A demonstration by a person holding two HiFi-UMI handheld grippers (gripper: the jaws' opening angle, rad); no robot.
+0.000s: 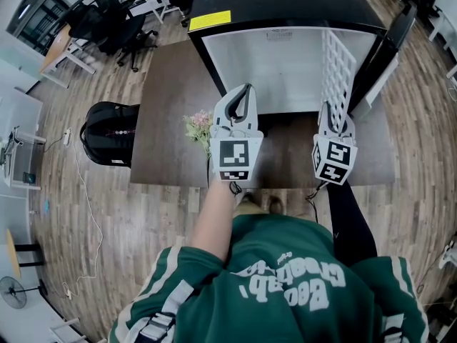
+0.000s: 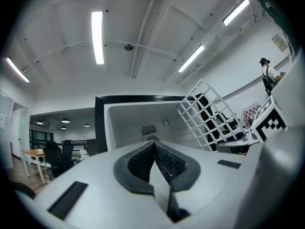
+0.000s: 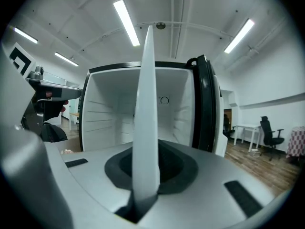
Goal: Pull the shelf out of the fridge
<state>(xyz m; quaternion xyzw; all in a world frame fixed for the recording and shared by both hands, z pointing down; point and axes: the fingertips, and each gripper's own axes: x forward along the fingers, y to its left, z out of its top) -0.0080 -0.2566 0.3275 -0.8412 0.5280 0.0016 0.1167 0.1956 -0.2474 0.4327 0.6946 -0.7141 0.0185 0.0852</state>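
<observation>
Noting the white grid shelf tipped up on edge at the right of the open fridge, we have our right gripper clamped on its near edge and our left gripper pinched together, empty, above the dark table.

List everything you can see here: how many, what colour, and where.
fridge: one, black outside, white inside, open, on the table
shelf: one, white grid, tilted on edge at the fridge's right side
sticker: one, yellow, on the fridge top
table: one, dark brown
flowers: one small bunch, pink and green, on the table beside the left tool
backpack: one, black, on the floor left of the table
jacket: one, green, worn by the person
left tool: shut, empty
right tool: shut on the shelf
</observation>
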